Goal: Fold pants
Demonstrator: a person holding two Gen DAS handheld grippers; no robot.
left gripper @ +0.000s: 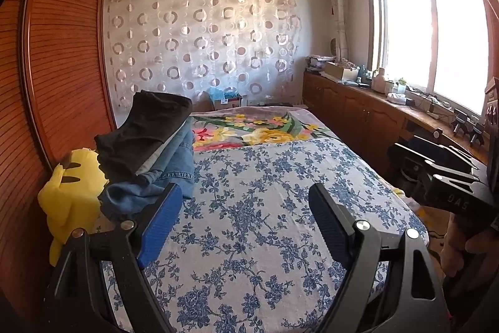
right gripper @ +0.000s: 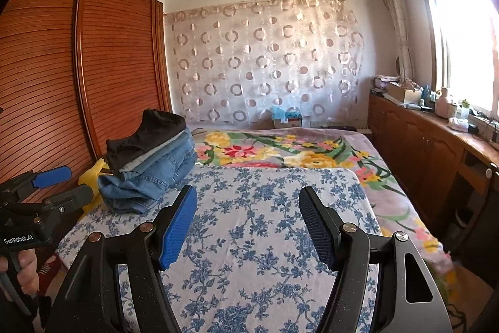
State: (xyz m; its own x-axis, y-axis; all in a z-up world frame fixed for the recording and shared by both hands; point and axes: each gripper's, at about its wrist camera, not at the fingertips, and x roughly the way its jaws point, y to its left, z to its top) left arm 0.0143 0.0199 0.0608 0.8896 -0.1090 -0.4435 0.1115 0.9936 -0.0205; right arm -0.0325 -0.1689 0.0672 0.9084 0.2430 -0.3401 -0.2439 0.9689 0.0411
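Both tools hover over the bed's blue-flowered sheet (left gripper: 249, 208) with nothing between their blue pads. The left tool (left gripper: 246, 227) stands wide apart and empty; the right tool (right gripper: 248, 227) gapes a little less, also empty. The pile of folded pants (left gripper: 149, 152), dark pair on top of blue jeans, lies on the bed ahead and to the left of both tools, beside a yellow plush toy (left gripper: 71, 195) and a slatted wardrobe (left gripper: 62, 52).
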